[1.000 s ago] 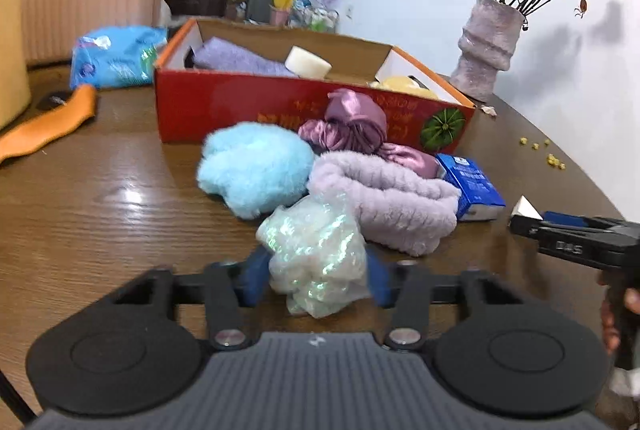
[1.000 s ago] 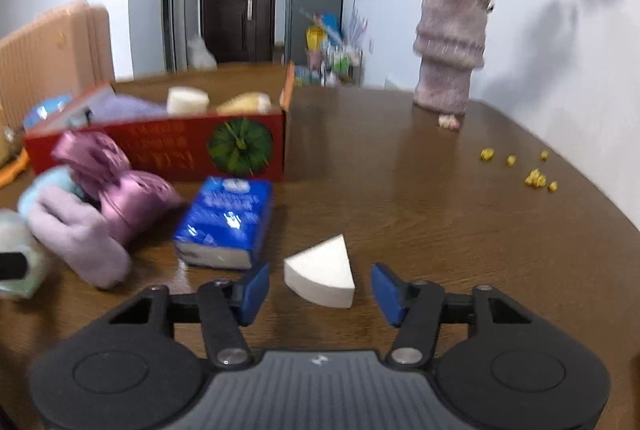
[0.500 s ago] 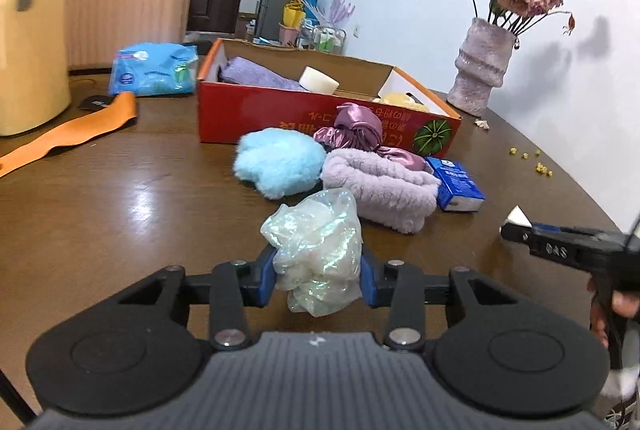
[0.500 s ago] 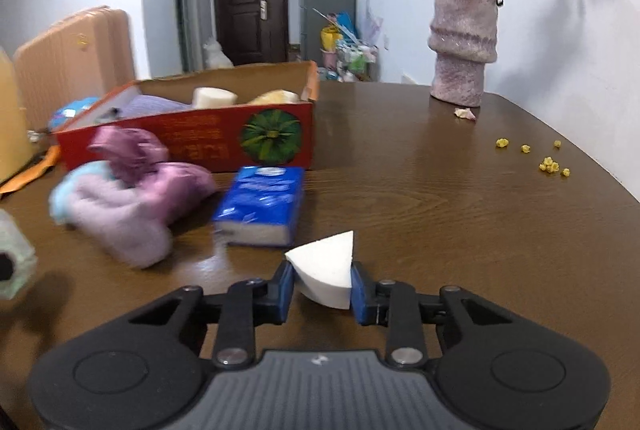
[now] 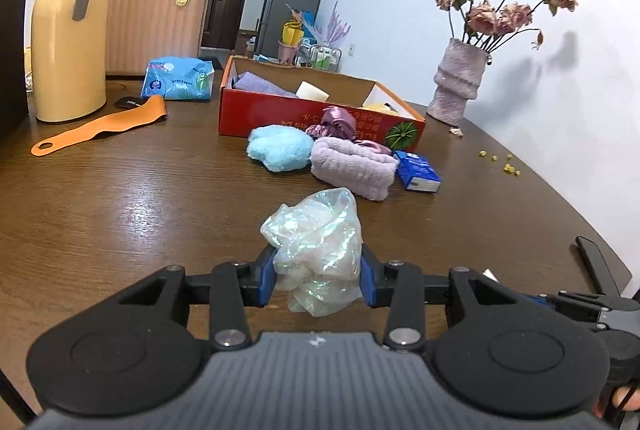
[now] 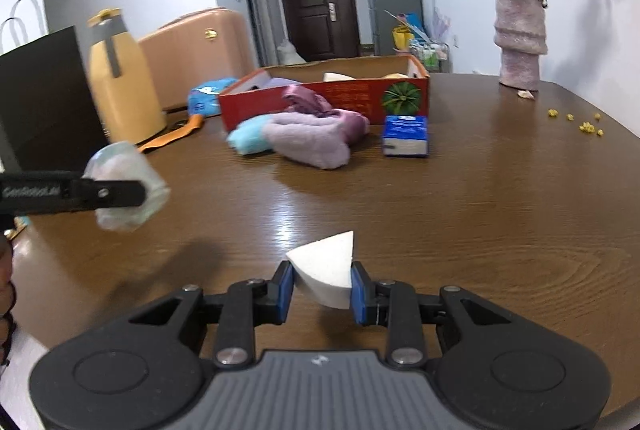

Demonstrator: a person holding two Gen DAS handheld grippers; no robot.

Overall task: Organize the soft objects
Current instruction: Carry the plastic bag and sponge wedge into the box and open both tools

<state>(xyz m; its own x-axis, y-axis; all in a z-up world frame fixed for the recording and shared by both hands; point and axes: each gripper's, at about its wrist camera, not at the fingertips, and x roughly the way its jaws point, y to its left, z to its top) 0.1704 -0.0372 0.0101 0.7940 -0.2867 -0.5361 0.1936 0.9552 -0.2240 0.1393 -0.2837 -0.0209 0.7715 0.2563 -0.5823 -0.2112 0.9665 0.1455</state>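
Note:
My left gripper (image 5: 318,276) is shut on a crumpled iridescent plastic bag (image 5: 318,242) and holds it above the wooden table (image 5: 120,197); the bag also shows in the right wrist view (image 6: 126,185). My right gripper (image 6: 322,292) is shut on a white wedge sponge (image 6: 326,268), lifted off the table. A blue fluffy cloth (image 5: 278,151), a lilac fluffy towel (image 5: 352,165), a pink satin cloth (image 5: 340,119) and a blue tissue pack (image 5: 418,171) lie in front of the red cardboard box (image 5: 304,115), which holds several soft items.
A yellow thermos jug (image 5: 66,45), an orange strap (image 5: 100,129) and a blue wipes pack (image 5: 180,77) stand at the left. A vase of dried roses (image 5: 458,85) is at the back right, with yellow crumbs (image 5: 500,161) nearby. A black bag (image 6: 40,101) is far left.
Both grippers closed on their objects and pulled back and up from the pile. The bag and the sponge are lifted off the table.

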